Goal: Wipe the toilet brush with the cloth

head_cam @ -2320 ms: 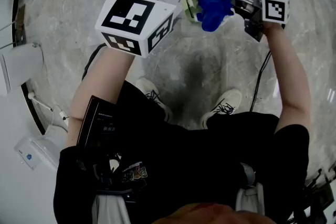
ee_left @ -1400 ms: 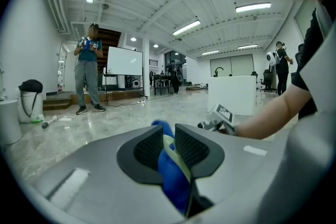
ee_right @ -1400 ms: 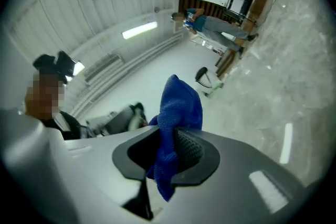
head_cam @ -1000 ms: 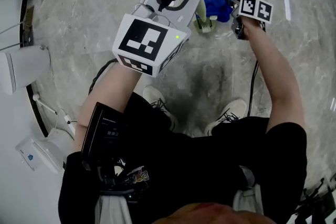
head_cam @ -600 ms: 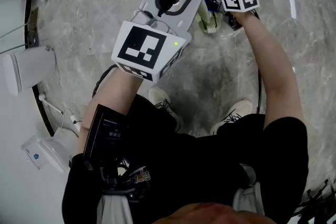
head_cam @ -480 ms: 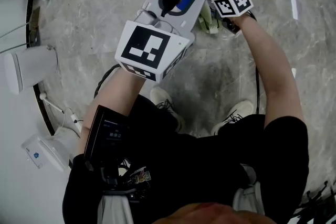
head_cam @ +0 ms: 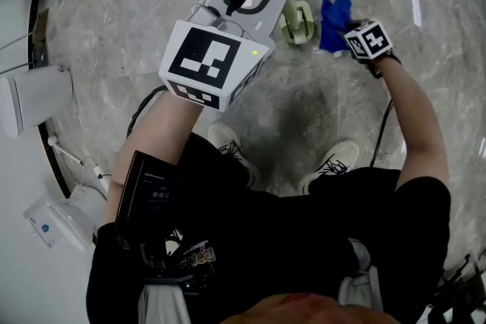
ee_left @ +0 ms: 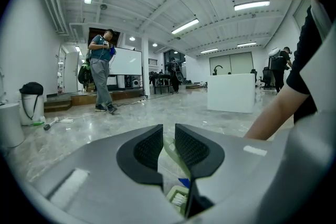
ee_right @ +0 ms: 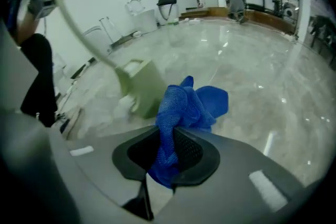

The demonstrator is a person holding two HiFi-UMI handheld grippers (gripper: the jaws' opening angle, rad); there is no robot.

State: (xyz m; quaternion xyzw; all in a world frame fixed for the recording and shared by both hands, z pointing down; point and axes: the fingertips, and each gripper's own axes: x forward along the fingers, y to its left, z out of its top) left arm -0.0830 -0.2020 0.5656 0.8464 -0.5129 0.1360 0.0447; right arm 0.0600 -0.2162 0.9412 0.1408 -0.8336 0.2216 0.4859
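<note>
Both arms (head_cam: 414, 125) outstretched; left gripper (ee_left: 168, 131) high, fingers (ee_left: 144, 149) pinching brush handle (ee_left: 171, 153); right gripper (ee_right: 169, 134) angled down, fingers (ee_right: 193, 152) clamping cloth (ee_right: 184, 102)

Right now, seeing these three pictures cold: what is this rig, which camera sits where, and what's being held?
There is no robot here. A person stands with a hand-held gripper in each hand. The head view comes from a camera on the person's head, looking steeply down past their arms to the marble floor. The other two pictures come from cameras riding on the grippers, each looking along its own two jaws.

The left hand-held gripper is closed on the thin pale green handle of the toilet brush, whose head hangs low over the floor. The right hand-held gripper pinches a bunched blue cloth, held right beside the brush head. I can't tell whether the two touch. The black-and-white marker cube on each gripper is part of that gripper, not a separate object.
</note>
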